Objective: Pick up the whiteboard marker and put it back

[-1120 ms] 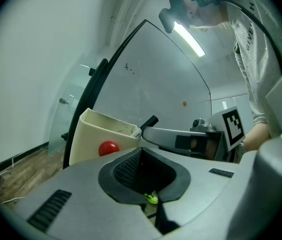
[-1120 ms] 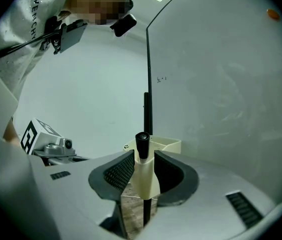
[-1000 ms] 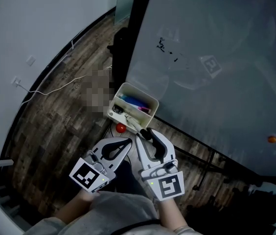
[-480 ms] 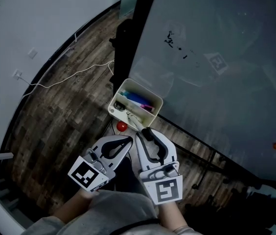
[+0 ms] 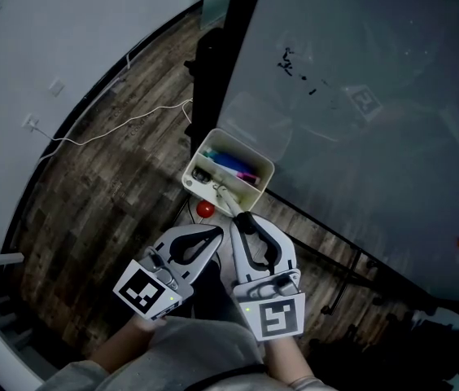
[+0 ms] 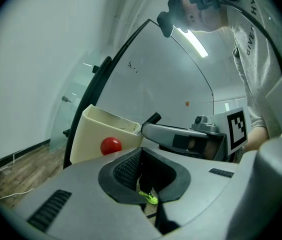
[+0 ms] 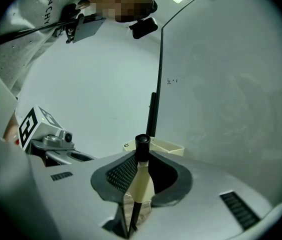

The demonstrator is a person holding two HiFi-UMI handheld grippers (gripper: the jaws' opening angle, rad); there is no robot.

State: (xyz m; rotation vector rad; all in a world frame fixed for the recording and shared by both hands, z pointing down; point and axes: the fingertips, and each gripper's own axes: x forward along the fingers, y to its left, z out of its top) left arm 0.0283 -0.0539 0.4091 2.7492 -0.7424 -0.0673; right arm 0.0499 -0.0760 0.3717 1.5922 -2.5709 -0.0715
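Right gripper (image 5: 241, 220) clamped on marker (image 7: 141, 178), tray (image 7: 167, 146) just beyond; left gripper (image 5: 213, 234) closed, empty.

Looks dim and cool grey-blue from the head view, with soft pale reflections smeared across the whiteboard (image 5: 360, 120), heavy shade over the wooden floor (image 5: 91, 210) toward the lower right, and mild bending at the corners. Brightens in both gripper views under a ceiling strip light (image 6: 197, 43) that glares white near the top, with strong fisheye curving, black vignetted corners and a greenish tint at the rim. Renders the whiteboard marker (image 7: 141, 181) fairly sharp close to the lens in the right gripper view.
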